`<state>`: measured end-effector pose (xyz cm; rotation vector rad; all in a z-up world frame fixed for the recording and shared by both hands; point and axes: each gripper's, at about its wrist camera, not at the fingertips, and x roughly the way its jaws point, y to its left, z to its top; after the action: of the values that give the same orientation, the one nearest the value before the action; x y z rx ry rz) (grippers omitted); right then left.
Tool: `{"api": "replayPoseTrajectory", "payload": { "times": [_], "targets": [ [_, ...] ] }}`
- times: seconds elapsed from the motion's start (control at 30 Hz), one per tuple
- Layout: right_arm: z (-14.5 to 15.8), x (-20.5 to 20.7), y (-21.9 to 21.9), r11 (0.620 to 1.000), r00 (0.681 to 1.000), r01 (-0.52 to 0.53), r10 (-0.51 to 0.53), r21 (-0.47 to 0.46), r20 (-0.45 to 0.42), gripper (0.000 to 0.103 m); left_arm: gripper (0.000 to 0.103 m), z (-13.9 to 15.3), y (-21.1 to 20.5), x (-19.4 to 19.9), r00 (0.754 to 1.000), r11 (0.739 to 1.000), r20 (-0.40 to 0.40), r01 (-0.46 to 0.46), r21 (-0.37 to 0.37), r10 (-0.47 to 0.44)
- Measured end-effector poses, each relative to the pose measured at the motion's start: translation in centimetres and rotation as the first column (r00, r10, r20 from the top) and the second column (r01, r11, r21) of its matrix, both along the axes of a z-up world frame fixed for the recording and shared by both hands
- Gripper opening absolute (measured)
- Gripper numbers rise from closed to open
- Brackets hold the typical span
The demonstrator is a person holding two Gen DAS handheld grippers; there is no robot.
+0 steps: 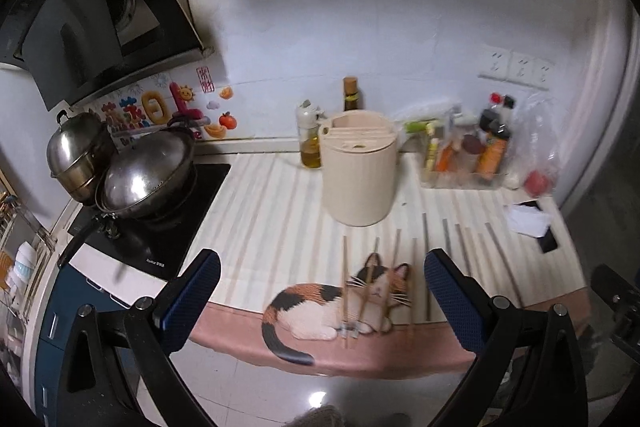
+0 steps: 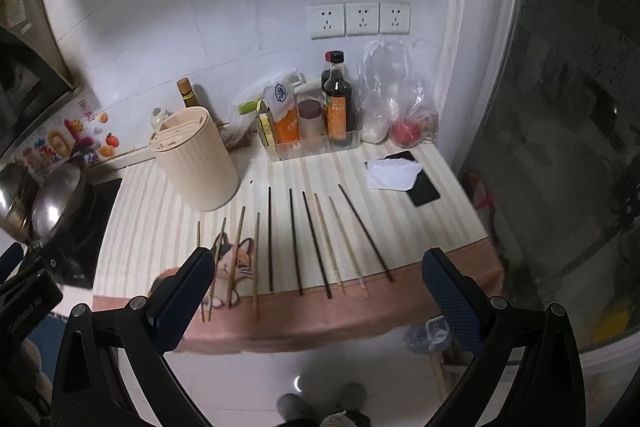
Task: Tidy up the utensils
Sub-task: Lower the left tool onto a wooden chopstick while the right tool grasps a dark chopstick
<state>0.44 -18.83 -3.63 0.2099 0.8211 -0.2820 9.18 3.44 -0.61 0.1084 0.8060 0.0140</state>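
Observation:
Several chopsticks lie side by side on the striped mat [image 2: 168, 203] at the counter's front: pale wooden ones [image 2: 256, 263] to the left over a cat picture [image 1: 320, 307], dark ones [image 2: 270, 239] in the middle, and a dark one [image 2: 366, 233] furthest right. A cream utensil holder [image 1: 360, 175] with slots in its top stands upright behind them; it also shows in the right wrist view [image 2: 198, 159]. My left gripper [image 1: 320, 303] is open and empty, held in front of the counter edge. My right gripper [image 2: 316, 303] is open and empty, also before the counter edge.
Steel pots [image 1: 132, 175] sit on a black cooktop [image 1: 160, 227] at left. An oil bottle [image 1: 310, 139] stands beside the holder. A clear tray of condiment bottles [image 2: 316, 123], a plastic bag [image 2: 396, 99], white paper [image 2: 394, 173] and a phone [image 2: 424, 189] are at back right.

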Motion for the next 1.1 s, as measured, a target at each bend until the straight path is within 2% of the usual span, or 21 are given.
{"api": "replayPoseTrajectory", "payload": {
  "times": [0.1,0.17,0.3,0.37,0.4,0.5,0.53,0.57,0.6,0.7,0.8,0.9,1.1],
  "targets": [
    [-2.5,2.4,0.8,1.000,0.999,-0.009,0.009,0.014,-0.033,0.103,0.103,-2.9,0.6,2.5,0.999,1.000,-0.044,-0.008,0.028,0.010],
    [-4.5,4.4,1.0,1.000,0.997,-0.016,0.017,0.015,-0.073,0.095,0.103,-5.0,1.0,3.7,0.995,1.000,-0.096,-0.007,0.026,0.010],
    [-9.2,8.8,0.5,0.998,0.984,-0.032,0.040,0.048,-0.173,0.086,0.102,-10.0,0.7,6.9,0.979,0.999,-0.203,-0.003,0.038,0.010],
    [-11.4,11.1,0.2,0.997,0.974,-0.047,0.060,0.061,-0.219,0.081,0.099,-12.7,0.4,8.6,0.965,0.999,-0.262,-0.005,0.042,0.016],
    [-12.7,12.3,0.0,0.996,0.967,-0.059,0.073,0.067,-0.242,0.081,0.093,-13.8,0.2,9.1,0.959,0.999,-0.283,-0.008,0.046,0.021],
    [-16.3,15.3,-0.3,0.992,0.944,-0.085,0.110,0.092,-0.310,0.076,0.074,-18.0,0.2,11.6,0.920,0.999,-0.389,-0.028,0.040,0.041],
    [-17.6,16.4,-0.5,0.990,0.935,-0.091,0.121,0.104,-0.335,0.074,0.072,-19.3,0.3,12.3,0.906,0.999,-0.421,-0.037,0.033,0.047],
    [-18.5,17.3,-0.7,0.989,0.926,-0.094,0.129,0.112,-0.355,0.070,0.069,-20.2,0.4,12.9,0.894,0.999,-0.444,-0.044,0.028,0.052],
    [-19.8,18.4,-0.8,0.987,0.914,-0.099,0.140,0.124,-0.381,0.069,0.061,-21.6,0.4,13.6,0.880,0.998,-0.471,-0.054,0.023,0.058],
    [-22.8,21.0,-1.4,0.983,0.887,-0.106,0.160,0.148,-0.433,0.063,0.045,-24.6,0.3,15.3,0.844,0.998,-0.532,-0.063,0.016,0.062],
    [-25.5,23.3,-1.9,0.980,0.856,-0.106,0.178,0.171,-0.485,0.058,0.042,-27.6,0.5,16.5,0.808,0.997,-0.585,-0.074,0.024,0.074],
    [-27.4,24.7,-2.5,0.977,0.831,-0.097,0.185,0.190,-0.524,0.055,0.042,-29.3,0.9,17.3,0.779,0.995,-0.620,-0.098,0.024,0.092],
    [-29.7,26.4,-2.5,0.975,0.798,-0.097,0.197,0.201,-0.569,0.052,0.042,-31.4,0.6,18.0,0.752,0.995,-0.654,-0.093,0.030,0.090]
  ]
}}
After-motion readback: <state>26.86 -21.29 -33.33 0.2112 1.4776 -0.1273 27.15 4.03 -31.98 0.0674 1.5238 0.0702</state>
